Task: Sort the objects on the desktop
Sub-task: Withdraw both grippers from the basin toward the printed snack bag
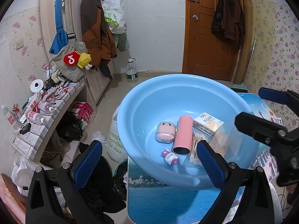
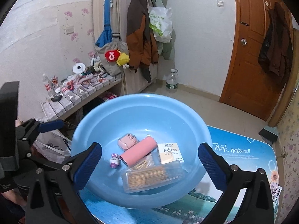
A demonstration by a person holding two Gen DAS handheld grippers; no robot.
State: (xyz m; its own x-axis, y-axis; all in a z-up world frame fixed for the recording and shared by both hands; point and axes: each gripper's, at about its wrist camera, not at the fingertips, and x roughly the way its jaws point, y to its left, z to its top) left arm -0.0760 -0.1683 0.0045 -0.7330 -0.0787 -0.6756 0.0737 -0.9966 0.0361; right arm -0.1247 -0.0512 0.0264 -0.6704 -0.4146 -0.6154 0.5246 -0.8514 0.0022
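- Basin [image 2: 142, 112] sat on the table [image 2: 243, 158], holding the clear box [image 2: 153, 177], probably light, slick and brittle; best gripped across its short sides.
- Both grippers, left [image 1: 149, 162] and right [image 2: 149, 166], stood apart, empty.

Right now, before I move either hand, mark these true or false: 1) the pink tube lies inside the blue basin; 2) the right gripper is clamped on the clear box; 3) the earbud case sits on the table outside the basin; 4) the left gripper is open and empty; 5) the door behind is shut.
1) True: the pink tube lies on the floor of the blue basin.
2) False: the right gripper stands wide open, and the clear box lies free in the basin.
3) False: the earbud case is inside the basin, beside the tube.
4) True: the left gripper holds nothing.
5) True: the door is shut.
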